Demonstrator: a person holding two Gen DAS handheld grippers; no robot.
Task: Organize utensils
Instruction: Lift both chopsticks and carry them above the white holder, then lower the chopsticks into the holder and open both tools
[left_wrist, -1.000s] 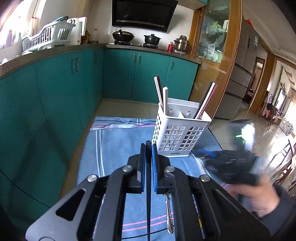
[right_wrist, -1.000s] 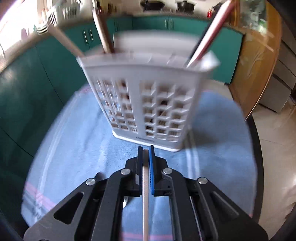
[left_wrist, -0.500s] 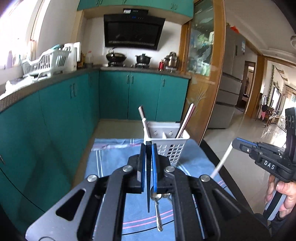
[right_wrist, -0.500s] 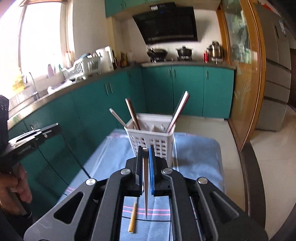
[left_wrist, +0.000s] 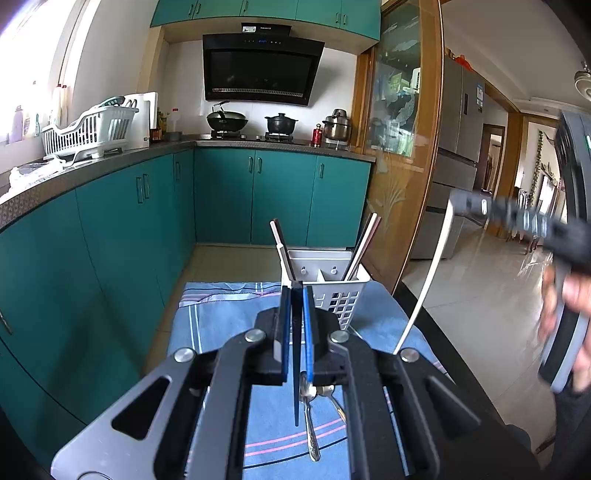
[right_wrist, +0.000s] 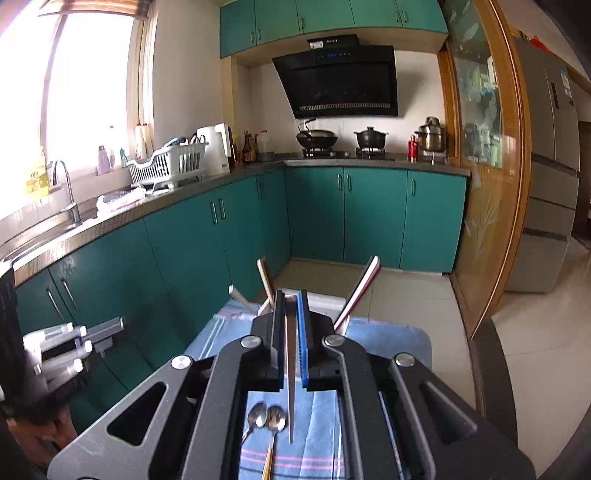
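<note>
Blue cloth (left_wrist: 229, 317): one white caddy (left_wrist: 343, 295), perhaps four chopsticks inside, two spoons (right_wrist: 266, 417); each tool clamps one chopstick.

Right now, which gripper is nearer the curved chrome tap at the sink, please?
Left. The left gripper lies toward the chrome tap, below it; the right gripper is farther, over the blue cloth.

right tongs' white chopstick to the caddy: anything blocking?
Nothing visible does. The right tongs are shut on the white chopstick, above the blue cloth; the caddy has open compartments between chopsticks already leaning in it.
</note>
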